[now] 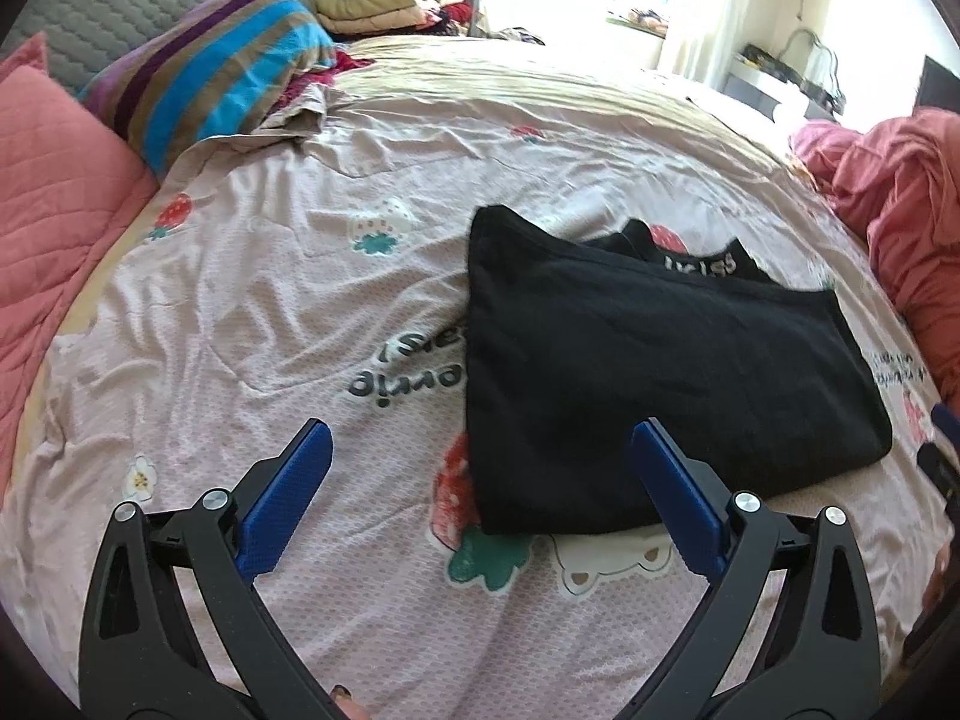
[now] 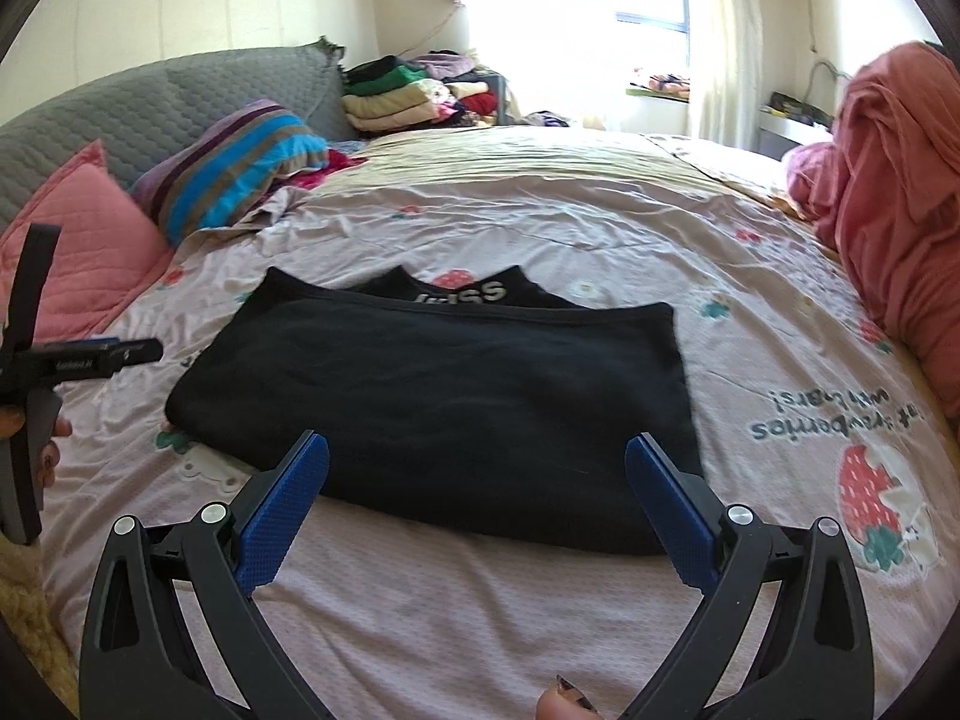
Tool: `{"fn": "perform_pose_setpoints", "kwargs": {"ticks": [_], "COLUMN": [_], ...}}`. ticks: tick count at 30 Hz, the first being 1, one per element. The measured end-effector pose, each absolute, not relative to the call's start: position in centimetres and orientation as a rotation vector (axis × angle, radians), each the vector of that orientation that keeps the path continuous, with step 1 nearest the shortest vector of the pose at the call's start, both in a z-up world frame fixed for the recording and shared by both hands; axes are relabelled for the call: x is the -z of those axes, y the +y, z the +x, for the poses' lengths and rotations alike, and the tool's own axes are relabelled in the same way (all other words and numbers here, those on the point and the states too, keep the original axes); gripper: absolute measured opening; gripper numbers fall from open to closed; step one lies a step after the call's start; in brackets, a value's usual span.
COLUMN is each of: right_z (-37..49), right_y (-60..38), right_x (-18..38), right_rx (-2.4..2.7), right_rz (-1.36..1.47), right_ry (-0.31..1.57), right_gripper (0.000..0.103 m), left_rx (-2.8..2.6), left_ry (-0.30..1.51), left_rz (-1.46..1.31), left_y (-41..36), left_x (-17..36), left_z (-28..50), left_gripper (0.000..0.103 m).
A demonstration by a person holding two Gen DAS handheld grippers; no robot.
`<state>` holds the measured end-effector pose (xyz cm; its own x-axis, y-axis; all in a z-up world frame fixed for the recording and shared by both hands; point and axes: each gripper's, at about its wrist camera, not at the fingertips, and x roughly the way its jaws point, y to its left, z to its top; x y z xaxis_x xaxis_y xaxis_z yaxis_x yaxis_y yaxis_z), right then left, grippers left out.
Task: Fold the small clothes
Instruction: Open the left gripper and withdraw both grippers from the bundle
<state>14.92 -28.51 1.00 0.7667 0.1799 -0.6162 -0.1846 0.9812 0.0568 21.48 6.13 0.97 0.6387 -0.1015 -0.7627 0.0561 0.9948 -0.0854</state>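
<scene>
Black garment (image 2: 444, 402) lay folded flat on the pink strawberry-print bedsheet (image 2: 480, 600). Left gripper (image 1: 480, 468) hovered at its near left corner, jaws wide apart, holding nothing. Right gripper (image 2: 477, 474) hovered over its near edge, jaws likewise apart and empty.

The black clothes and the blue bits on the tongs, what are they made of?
The black garment looks like soft knit cotton, matte, lying limp and folded flat; the exact fibre can't be told. The blue pads on the right tongs look like hard plastic or rubber with a dotted grip texture. The left tongs have the same pads.
</scene>
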Motion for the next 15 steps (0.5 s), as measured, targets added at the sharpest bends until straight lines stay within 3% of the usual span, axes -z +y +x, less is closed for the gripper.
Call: {"fn": "perform_pose_setpoints", "kwargs": {"ticks": [15], "right_z": [16.4], "right_y": [-20.1], "right_x": [-0.1], "right_rx": [-0.332], "right_rz": [-0.141], "right_ry": [0.655], "right_gripper": [0.099], "left_rx": [-0.008], "left_ry": [0.871], "left_rz": [-0.142], "left_y": [10.0], "left_x": [-0.6], "left_z": [22.6], "left_gripper": [0.094]}}
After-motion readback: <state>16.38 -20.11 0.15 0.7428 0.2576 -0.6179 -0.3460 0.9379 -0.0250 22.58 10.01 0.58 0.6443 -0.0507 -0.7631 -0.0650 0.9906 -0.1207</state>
